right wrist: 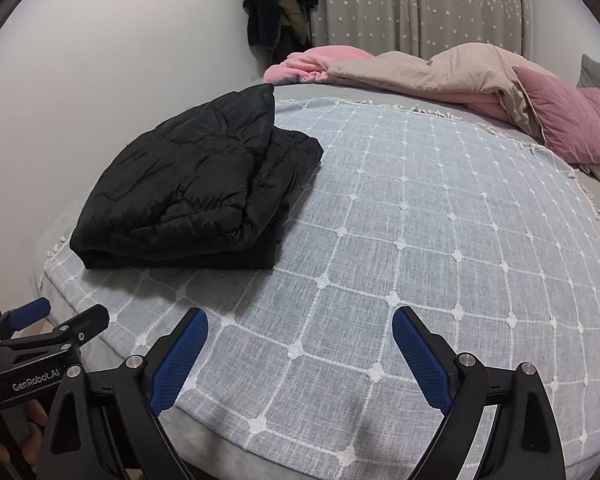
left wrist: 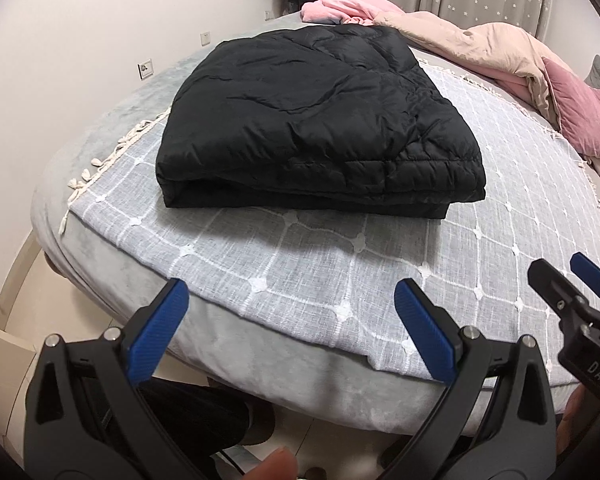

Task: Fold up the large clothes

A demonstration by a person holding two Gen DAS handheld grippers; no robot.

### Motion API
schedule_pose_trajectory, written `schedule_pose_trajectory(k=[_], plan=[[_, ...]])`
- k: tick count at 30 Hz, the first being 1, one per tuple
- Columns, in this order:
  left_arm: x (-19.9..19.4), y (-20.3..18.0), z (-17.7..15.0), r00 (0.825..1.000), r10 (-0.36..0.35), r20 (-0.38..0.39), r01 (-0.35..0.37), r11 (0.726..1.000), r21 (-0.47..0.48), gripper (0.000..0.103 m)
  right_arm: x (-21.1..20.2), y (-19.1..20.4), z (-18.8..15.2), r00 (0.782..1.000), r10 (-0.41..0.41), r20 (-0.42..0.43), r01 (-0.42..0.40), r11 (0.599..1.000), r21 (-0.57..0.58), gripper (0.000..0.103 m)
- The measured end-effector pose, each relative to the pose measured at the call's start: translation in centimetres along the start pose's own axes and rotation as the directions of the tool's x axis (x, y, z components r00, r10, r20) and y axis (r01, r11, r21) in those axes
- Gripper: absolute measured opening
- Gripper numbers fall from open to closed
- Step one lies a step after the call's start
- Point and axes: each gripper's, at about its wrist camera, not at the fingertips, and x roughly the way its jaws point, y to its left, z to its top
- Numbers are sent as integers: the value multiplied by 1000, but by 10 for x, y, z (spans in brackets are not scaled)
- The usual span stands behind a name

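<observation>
Jaws of both the left gripper and right gripper gape wide, empty, over the bed's near edge. Folded black jacket rests toward its left side; puffy layers may spring apart.

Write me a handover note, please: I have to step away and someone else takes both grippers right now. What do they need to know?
Left gripper: open, holding nothing, hovering over the near edge of the bed.
Right gripper: open, holding nothing, over the grey checked throw.
Black puffer jacket: lies folded into a compact stack on the throw, ahead of both grippers, touched by neither.
Done: the jacket looks fully folded.
Left: perhaps only tidying its uneven edges. The pink and beige bedding at the far end lies rumpled.
</observation>
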Motion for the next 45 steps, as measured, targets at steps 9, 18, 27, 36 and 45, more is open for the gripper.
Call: schedule_pose_trajectory(k=[9,18,27,36,45], plan=[[3,0,0,1000,0,-7,0,1000,1,102,3,2,0,1000,-4,-5,4,1000,-3,94],[5,2,1,1000,-2,-8,2,1000,-3,102,3,2,1,1000,-11,-6,11,1000,-2,94],[7,3,2,1000,-3,-10,3,1000,-4,102,6,6,1,1000,-19,-10,18,1000,-20,94],[10,5,1,1000,16,-4,-16,1000,-20,102,5,8,1,1000,-20,-4,19,999,-40,94],[15,4,0,1000,11,-11,-12,1000,-18,102,13,15,1,1000,-25,-19,24,998,-59,94]])
